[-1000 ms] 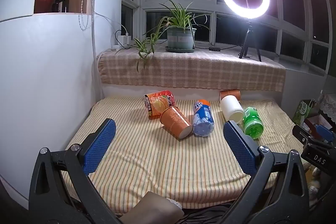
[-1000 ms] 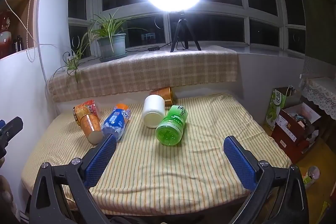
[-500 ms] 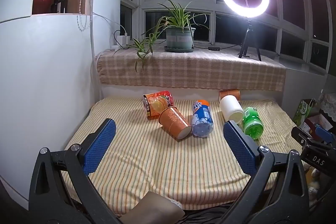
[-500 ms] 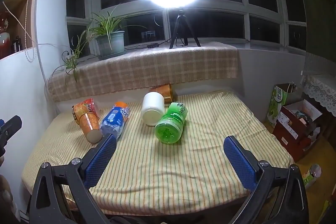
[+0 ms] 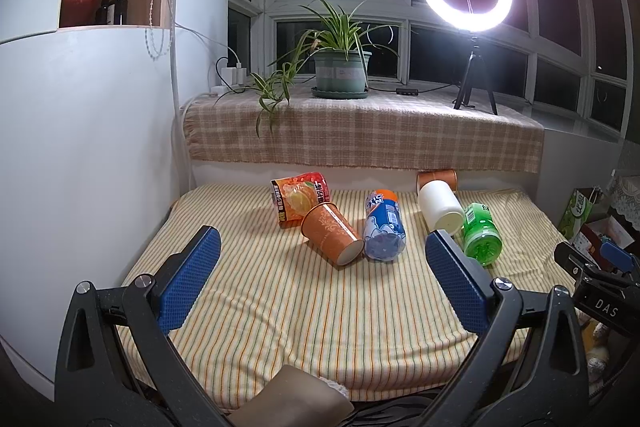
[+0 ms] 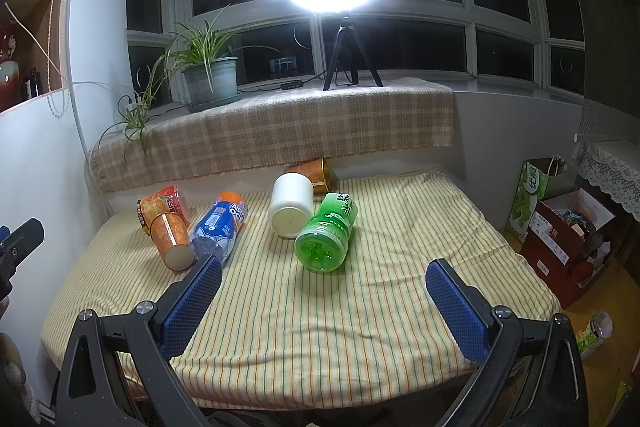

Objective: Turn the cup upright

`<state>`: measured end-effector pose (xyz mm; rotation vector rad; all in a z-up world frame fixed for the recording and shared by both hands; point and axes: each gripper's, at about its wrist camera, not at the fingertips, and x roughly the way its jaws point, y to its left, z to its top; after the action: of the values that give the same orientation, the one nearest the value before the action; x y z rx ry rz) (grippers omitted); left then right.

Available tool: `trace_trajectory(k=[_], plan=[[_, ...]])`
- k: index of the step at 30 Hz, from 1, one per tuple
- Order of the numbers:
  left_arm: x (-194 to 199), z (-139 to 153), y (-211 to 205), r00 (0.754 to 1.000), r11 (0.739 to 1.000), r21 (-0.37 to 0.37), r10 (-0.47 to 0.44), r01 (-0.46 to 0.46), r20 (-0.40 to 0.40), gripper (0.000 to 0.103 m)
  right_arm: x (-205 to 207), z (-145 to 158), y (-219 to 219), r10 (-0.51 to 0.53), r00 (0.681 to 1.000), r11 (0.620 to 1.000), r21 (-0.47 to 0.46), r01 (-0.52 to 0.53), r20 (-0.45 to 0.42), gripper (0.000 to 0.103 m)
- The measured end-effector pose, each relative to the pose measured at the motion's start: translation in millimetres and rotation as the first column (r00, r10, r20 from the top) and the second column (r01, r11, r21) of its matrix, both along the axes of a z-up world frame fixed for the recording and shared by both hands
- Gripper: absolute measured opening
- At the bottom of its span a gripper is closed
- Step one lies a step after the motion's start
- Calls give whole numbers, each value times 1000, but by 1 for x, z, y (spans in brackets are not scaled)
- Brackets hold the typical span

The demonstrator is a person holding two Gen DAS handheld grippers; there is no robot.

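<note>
Both tongs, left (image 5: 322, 279) and right (image 6: 322, 301), gape empty; the cup (image 5: 331, 233) mid-bed, touching the bottle (image 5: 384, 231), may roll if nudged.

Two sets of tongs, alike in build. Left tongs (image 5: 322, 267): matte black speckled arms with triangular cut-outs, silver round screws at the joints, blue dimpled pads (image 5: 188, 283) on the inner faces. Right tongs (image 6: 322, 279): same black arms, silver screws, blue textured pads (image 6: 456, 307); "DAS" lettered in white on the black side.
</note>
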<state>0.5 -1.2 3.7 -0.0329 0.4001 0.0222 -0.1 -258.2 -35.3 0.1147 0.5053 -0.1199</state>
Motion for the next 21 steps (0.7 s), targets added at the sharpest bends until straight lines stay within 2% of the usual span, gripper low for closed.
trace_trajectory(k=[21], plan=[[0,-1,-1,1000,1000,1,0,0,-1,103,1,-7,2,5,1000,1000,1,-5,-13,103]])
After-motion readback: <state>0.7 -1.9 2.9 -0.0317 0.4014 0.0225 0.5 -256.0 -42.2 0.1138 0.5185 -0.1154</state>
